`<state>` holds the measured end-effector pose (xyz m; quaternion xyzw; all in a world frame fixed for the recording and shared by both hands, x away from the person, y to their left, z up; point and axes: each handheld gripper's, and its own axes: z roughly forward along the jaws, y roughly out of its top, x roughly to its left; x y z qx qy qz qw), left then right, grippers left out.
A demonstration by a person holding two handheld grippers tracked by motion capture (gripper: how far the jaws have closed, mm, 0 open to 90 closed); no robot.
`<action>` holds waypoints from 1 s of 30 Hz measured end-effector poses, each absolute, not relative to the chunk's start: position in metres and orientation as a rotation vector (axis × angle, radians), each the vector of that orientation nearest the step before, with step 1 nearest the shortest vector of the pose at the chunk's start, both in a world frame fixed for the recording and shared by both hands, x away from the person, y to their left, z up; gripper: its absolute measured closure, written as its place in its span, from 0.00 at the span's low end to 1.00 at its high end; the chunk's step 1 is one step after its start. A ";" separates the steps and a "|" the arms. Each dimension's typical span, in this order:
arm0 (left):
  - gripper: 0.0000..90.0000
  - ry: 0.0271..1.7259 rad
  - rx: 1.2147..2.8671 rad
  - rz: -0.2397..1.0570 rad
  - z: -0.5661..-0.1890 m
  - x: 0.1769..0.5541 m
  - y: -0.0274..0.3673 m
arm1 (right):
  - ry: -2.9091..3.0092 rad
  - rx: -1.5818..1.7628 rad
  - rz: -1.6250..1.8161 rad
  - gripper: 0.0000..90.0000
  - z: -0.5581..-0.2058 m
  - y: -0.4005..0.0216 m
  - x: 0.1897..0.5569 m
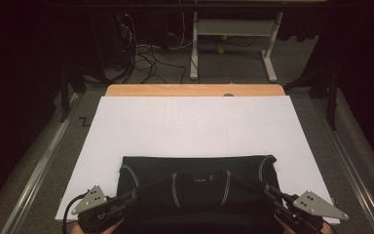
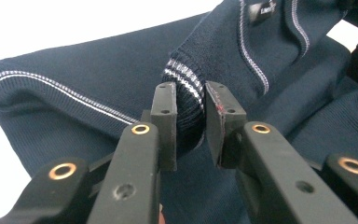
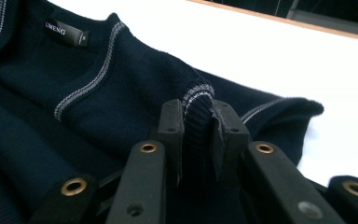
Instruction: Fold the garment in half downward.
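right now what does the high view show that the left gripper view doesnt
High view alone: the wooden table edge beyond the white sheet, the floor cables, and both grippers, left and right. Left gripper view alone: the striped ribbed cuff clamped between its jaws. Shared: the dark navy sweater with its neck label.

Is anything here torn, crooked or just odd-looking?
Nothing looks damaged. The sweater lies folded on the white board, and each gripper pinches a striped cuff: the left gripper and the right gripper. The only oddity is the sweater's far right corner, which bulges up a little.
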<state>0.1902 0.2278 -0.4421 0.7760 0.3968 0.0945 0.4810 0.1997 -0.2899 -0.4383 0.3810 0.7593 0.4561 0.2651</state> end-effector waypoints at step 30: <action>0.17 1.452 1.873 0.250 -0.475 0.332 0.247 | 1.958 1.524 0.930 0.45 -0.465 -0.302 0.341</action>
